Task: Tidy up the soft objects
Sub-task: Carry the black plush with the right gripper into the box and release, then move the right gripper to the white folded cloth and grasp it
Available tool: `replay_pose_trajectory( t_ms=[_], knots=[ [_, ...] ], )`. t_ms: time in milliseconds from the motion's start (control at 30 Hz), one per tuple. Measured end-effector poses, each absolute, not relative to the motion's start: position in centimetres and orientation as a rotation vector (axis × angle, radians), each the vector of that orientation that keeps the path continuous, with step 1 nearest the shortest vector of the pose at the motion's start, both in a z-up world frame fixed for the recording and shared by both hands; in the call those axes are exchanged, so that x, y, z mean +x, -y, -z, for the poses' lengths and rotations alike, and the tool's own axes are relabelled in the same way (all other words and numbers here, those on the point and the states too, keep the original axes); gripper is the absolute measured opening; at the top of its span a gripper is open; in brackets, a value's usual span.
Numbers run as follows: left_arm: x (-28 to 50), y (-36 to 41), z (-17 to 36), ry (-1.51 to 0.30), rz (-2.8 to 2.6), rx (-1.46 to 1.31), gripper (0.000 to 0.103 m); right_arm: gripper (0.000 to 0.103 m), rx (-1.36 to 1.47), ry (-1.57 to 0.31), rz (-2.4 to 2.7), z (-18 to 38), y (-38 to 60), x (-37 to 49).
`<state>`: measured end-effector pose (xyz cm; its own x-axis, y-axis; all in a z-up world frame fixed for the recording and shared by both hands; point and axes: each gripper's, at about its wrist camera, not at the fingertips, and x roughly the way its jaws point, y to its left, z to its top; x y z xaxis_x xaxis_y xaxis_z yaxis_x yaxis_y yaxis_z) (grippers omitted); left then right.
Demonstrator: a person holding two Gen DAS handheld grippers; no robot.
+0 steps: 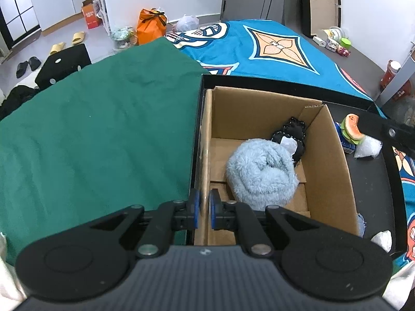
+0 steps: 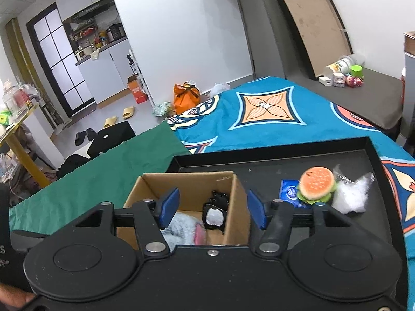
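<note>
A cardboard box [image 1: 329, 160] stands in a black tray [image 1: 368, 181] on the bed. Inside it lie a fluffy light-blue soft toy [image 1: 259, 173] and a small black pouch [image 1: 291, 132]. My left gripper [image 1: 204, 208] is shut on the box's left wall [image 1: 206, 140]. My right gripper [image 2: 212, 208] is open and empty, above the box [image 2: 237, 199], over the blue toy [image 2: 179, 228] and black pouch [image 2: 216, 207]. A plush hamburger [image 2: 317, 185] lies on the tray [image 2: 363, 230] to the right, on a blue packet [image 2: 289, 190], beside a clear plastic bag [image 2: 350, 194].
A green cloth [image 1: 98, 129] covers the bed left of the tray; a blue patterned blanket [image 1: 259, 49] lies beyond. Another plastic bag [image 1: 382, 241] sits at the tray's near right. An orange bag [image 2: 186, 94], slippers and a laptop [image 2: 111, 134] lie on the floor beyond.
</note>
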<state>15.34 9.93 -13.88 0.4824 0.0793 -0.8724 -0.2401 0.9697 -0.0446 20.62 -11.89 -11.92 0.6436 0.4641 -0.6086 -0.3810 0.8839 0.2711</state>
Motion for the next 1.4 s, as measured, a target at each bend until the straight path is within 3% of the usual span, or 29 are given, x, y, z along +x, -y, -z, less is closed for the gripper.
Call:
replay_pose_trajectory(
  t_ms=[400,533,667,1167,1400],
  knots=[
    [16.0,-8.8,12.9,-1.064,-0.224,-0.136,0.015,0.058,0.148,-0.742,-0.458,12.2,15.4,20.2],
    [16.0,-8.4,12.8,-1.073,-0.238,-0.123,0.042,0.058,0.151,-0.754,-0.45,12.8,16.7,19.9],
    [15.9,-8.0,12.4,-1.069,-0.236,-0.11,0.054,0.059,0.147,-0.778,-0.44,13.6,18.0,19.6],
    [15.2,-6.7,10.9,-1.033,-0.227,-0.052,0.076,0.061,0.093,-0.871,-0.437,16.2,22.0,18.1],
    [14.9,-5.1,11.4,-1.035,-0.227,0.001,0.078,0.061,0.078,-0.912,-0.396,17.8,23.6,17.1]
  ],
)
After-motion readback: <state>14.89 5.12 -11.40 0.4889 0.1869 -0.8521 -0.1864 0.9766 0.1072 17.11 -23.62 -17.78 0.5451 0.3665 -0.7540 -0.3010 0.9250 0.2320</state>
